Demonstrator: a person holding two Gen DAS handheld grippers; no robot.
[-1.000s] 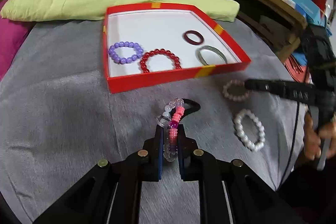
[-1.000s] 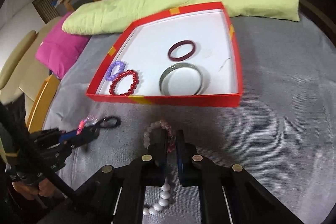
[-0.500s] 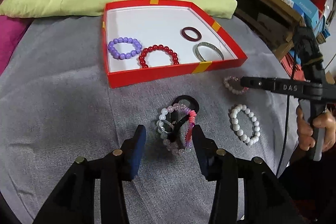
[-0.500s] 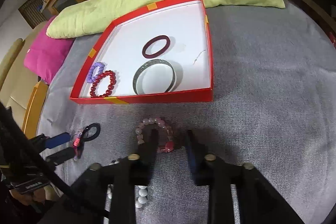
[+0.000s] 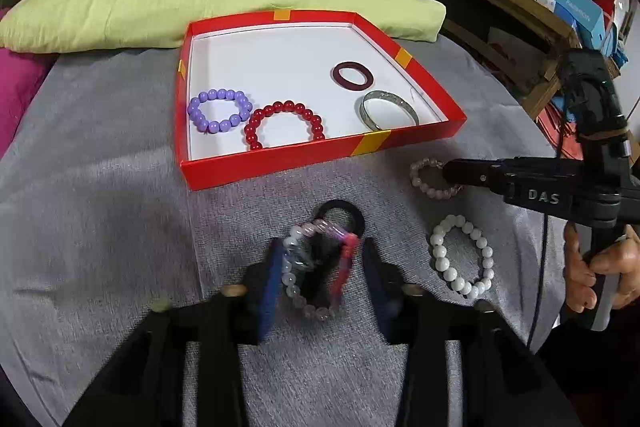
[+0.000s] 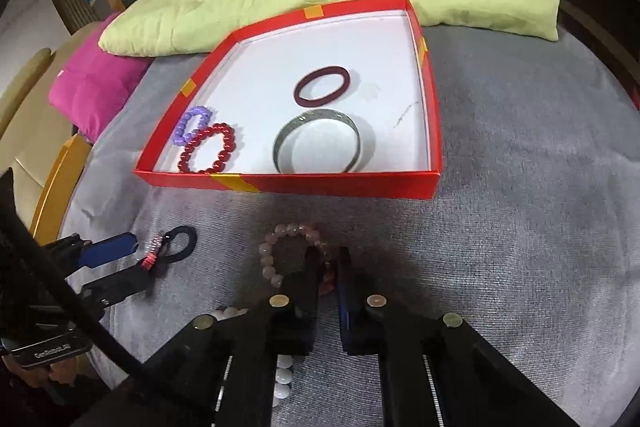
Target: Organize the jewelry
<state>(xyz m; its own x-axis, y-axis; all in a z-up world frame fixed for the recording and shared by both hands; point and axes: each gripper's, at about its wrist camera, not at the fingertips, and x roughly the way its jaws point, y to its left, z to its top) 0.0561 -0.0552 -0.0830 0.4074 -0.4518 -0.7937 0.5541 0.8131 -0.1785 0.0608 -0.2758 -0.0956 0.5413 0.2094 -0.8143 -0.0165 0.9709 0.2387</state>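
Bracelets half sorted on a grey cloth (image 5: 100, 227): a purple bead bracelet (image 5: 220, 110), a red bead bracelet (image 5: 285, 125), a dark red bangle (image 5: 353, 75) and a silver bangle (image 5: 387, 110) already lie in the red box (image 5: 320, 159), while three more and a black ring (image 5: 340, 217) wait in front of it. The left gripper (image 5: 320, 277), jaws narrowing, straddles the mixed bead bracelet (image 5: 316, 267), which lies partly over the black ring; its pads do not yet look pressed on the beads. To the right the white pearl bracelet (image 5: 460, 255) lies untouched. The right gripper (image 6: 329, 269) has just shut on the near side of the pink bead bracelet (image 6: 294, 251). Best practice, by this view: pinch the mixed bracelet on one strand only, clear of the ring, then lift both straight up before crossing the box wall
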